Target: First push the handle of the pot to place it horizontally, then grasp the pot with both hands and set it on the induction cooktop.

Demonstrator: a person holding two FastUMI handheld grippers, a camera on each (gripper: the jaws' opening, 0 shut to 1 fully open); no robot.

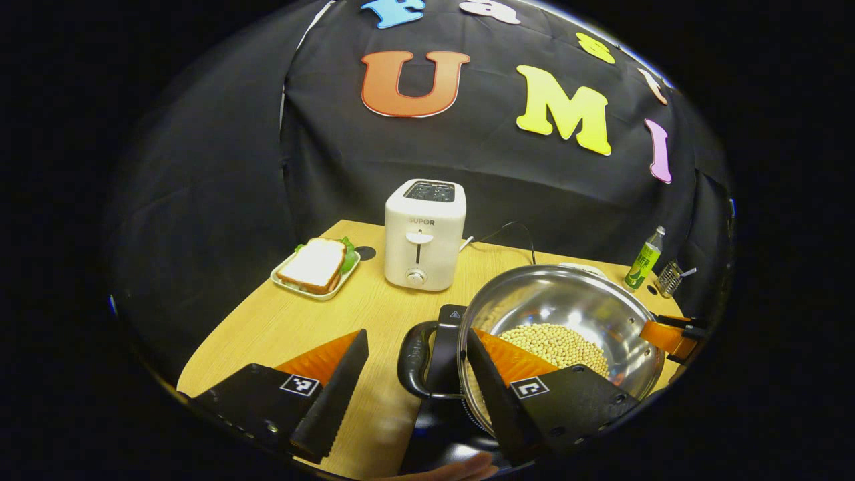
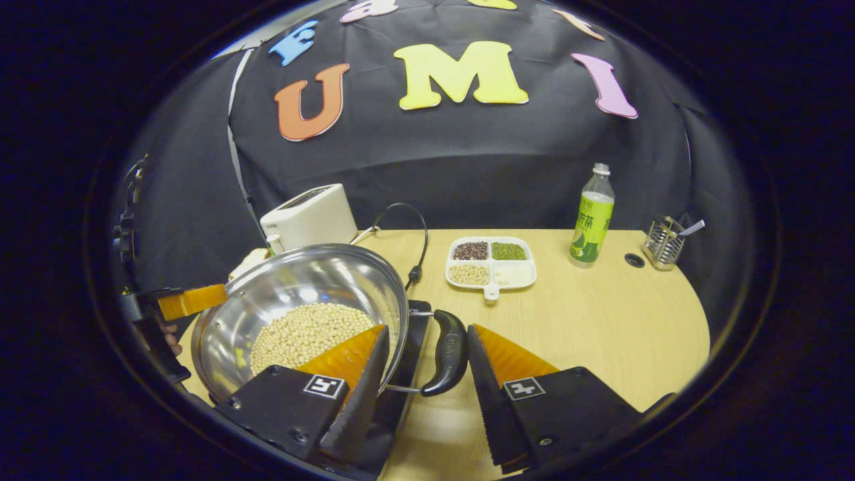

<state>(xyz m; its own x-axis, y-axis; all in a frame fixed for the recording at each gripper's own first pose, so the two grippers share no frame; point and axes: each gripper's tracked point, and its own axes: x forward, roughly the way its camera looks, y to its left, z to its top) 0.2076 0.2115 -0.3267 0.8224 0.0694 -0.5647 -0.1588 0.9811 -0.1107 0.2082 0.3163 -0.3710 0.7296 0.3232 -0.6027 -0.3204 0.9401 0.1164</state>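
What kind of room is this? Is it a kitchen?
Probably a pretend kitchen set up on a light wooden table in a booth, not a real one. There is a white toaster, a shiny steel pot of pale beans and a sandwich on a plate.

A shiny silver pot (image 2: pixel 300 294) holds pale yellow beans (image 2: pixel 304 334); its handle (image 2: pixel 447 354) is black. The desk (image 2: pixel 601 321) is light wood-grain. The toaster (image 1: pixel 423 234) is white, the bottle (image 2: pixel 591 217) green-labelled, the divided dish (image 2: pixel 491 264) white.

Wooden table (image 2: pixel 601 321): toaster (image 1: pixel 423 234), sandwich plate (image 1: pixel 315 268), bottle (image 2: pixel 592 218), perhaps cooktop (image 2: pixel 414 334).
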